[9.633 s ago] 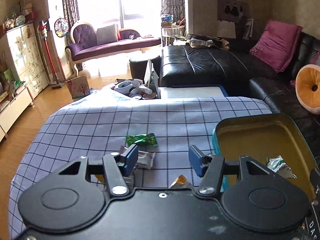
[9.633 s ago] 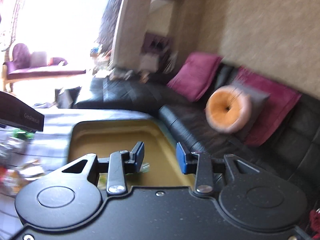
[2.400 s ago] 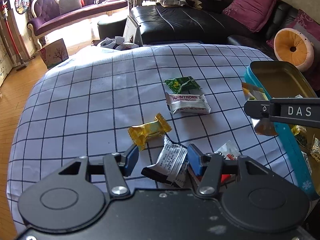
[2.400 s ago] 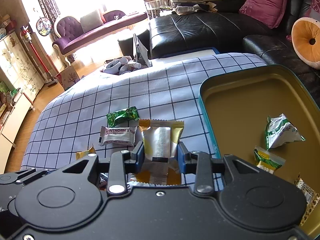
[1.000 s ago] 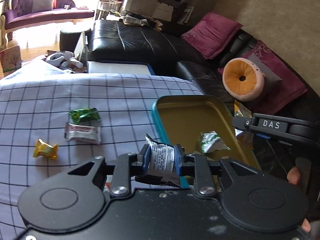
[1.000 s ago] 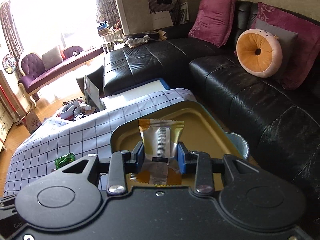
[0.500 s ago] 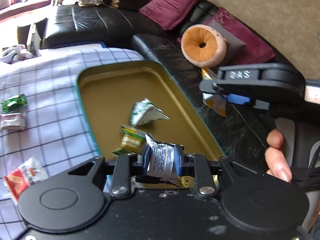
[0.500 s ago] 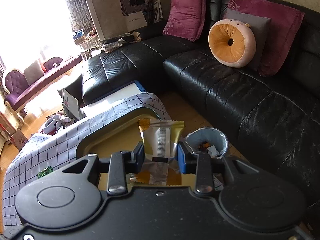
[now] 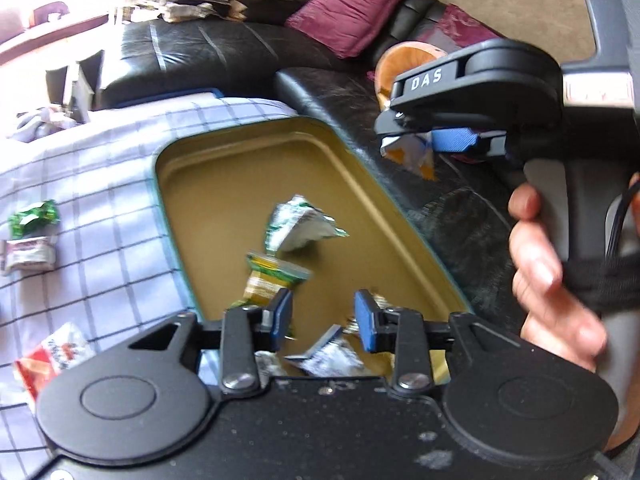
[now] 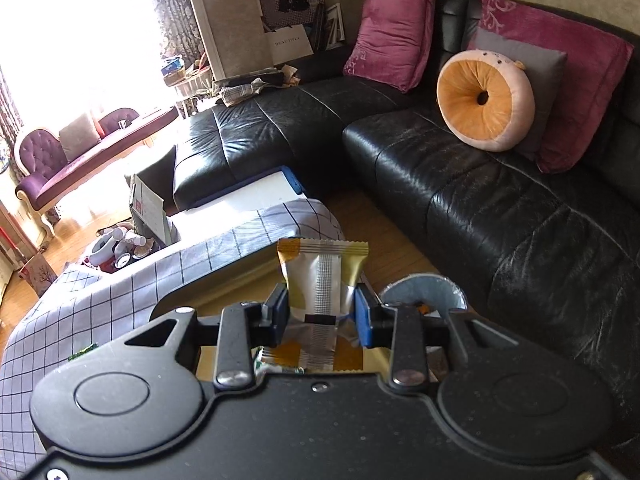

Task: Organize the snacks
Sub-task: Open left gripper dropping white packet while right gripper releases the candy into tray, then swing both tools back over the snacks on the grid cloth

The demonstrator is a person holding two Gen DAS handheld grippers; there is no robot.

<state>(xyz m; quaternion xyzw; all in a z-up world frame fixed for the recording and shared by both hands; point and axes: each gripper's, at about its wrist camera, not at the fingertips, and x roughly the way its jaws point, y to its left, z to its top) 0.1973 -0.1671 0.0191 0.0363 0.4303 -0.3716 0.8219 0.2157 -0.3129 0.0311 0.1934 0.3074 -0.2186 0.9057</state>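
My left gripper (image 9: 323,319) is open above the near end of the gold tin (image 9: 224,184) with a teal rim. A silver snack packet (image 9: 334,356) lies in the tin just below its fingers. A white-green packet (image 9: 298,228) and a yellow-green packet (image 9: 268,278) also lie in the tin. My right gripper (image 10: 322,312) is shut on a gold and silver packet (image 10: 320,276). In the left wrist view it (image 9: 420,140) hangs beyond the tin's right edge. A green candy (image 9: 34,218), a white packet (image 9: 28,254) and a red-white packet (image 9: 52,354) lie on the checked tablecloth (image 9: 100,168).
A black leather sofa (image 10: 480,184) with magenta pillows (image 10: 392,36) and an orange round cushion (image 10: 484,100) runs behind and to the right. A small grey bin (image 10: 424,292) stands on the floor by the table. A box and clutter (image 10: 132,236) sit on the floor at the left.
My left gripper has opened and the silver packet has dropped from it into the tin. My right gripper has stayed shut on the gold packet and has drifted right past the tin's edge.
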